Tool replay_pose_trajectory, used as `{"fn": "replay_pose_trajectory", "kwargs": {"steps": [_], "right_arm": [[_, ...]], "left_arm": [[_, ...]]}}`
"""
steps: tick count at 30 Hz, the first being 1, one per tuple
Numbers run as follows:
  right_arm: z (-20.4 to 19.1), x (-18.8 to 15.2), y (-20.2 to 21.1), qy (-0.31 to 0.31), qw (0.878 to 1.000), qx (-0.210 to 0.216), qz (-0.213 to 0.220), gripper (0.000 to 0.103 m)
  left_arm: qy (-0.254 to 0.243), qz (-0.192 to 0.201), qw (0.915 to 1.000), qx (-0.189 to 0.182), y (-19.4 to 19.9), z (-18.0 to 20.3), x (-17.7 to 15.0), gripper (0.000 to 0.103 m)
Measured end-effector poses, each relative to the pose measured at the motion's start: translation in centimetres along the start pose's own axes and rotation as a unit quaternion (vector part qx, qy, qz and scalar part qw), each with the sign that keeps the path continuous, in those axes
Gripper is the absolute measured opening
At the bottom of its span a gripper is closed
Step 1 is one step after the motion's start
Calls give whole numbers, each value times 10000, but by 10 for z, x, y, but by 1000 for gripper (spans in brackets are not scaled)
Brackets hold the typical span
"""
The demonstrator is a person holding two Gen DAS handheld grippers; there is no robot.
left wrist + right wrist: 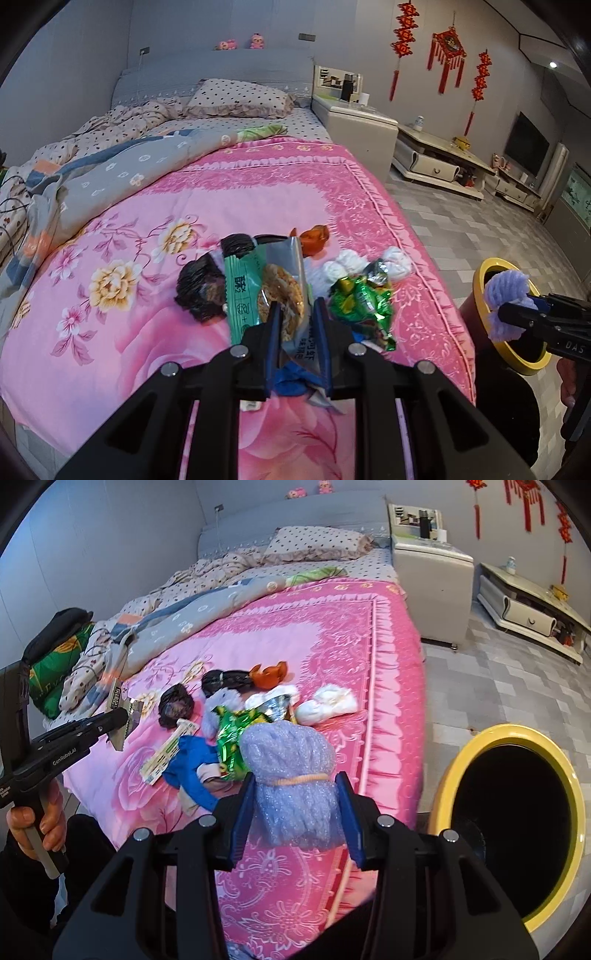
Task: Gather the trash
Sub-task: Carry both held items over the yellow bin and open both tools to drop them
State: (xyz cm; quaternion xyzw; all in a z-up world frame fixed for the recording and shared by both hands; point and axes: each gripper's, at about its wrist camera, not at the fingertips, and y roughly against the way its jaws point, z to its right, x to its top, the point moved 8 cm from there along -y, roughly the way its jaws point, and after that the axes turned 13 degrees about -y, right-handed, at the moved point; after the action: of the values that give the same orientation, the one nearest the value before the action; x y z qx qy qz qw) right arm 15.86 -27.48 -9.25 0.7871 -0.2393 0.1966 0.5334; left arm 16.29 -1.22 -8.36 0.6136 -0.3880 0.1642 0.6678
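My left gripper [297, 302] is shut on a grey and green snack wrapper [280, 280] and holds it above the pink bedspread [147, 332]. From the right wrist view it shows at the left edge as the left gripper [118, 716] with the wrapper [122, 705] in its tips. My right gripper [295, 777] is shut on a purple foam net bundle [291, 760] tied with a rubber band. The same bundle [506, 291] hangs over the yellow-rimmed bin [524, 363] beside the bed. The bin's dark mouth and rim [517, 733] lie to the right.
Loose trash lies on the bedspread: a green foil wrapper [232, 734], black bags [175, 705], white tissue wads [328, 703], an orange wrapper [269, 674], a blue scrap [192, 768]. A rumpled quilt [110, 173] covers the left side. A hand [33, 823] grips the left handle.
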Motion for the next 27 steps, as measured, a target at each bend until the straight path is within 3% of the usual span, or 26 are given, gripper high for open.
{"fn": "replay_pose_trajectory", "kwargs": {"steps": [14,27], "right_arm": [[84,36,49,-608,9959,-316,589,42],[165,56,90,-1215,9843,-723,1055,43]], "left_arm": [[-554,102,9954,-781,-27,108,64,17],[-1011,198,9826,-1543,-49,212,105,17]]}}
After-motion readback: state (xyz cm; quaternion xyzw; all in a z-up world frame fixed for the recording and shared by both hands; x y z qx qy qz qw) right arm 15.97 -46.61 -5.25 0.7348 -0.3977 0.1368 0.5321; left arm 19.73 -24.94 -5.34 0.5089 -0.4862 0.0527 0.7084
